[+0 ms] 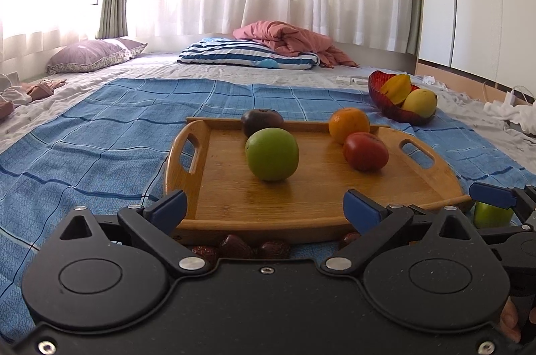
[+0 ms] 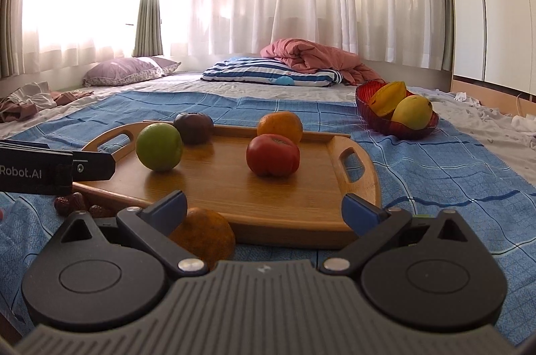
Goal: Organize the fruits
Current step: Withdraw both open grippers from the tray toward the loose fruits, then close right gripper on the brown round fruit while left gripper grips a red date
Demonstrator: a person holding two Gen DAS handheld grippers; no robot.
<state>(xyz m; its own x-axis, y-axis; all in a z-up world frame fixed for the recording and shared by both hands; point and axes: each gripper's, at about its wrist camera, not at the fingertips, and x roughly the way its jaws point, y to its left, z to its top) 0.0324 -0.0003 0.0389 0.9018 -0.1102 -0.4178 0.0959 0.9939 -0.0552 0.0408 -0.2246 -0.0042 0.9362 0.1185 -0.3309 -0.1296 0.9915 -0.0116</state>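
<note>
On the wooden tray we see, left to right, a green apple, a dark purple fruit, an orange and a red tomato. Our red bowl holds a starfruit and mango. Red dates lie before the tray. Our left gripper and right gripper both hang spread wide, holding nothing; a second orange sits by the right one.

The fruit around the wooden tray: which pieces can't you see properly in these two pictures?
- Dark red fruits, left wrist view: half hidden behind the left gripper body, so no count.
- Small green fruit, left wrist view: covered by the right gripper.
- Orange fruit, right wrist view: lower part hidden behind the gripper body.
- Red bowl, both views: contents overlap; anything underneath is hidden.
</note>
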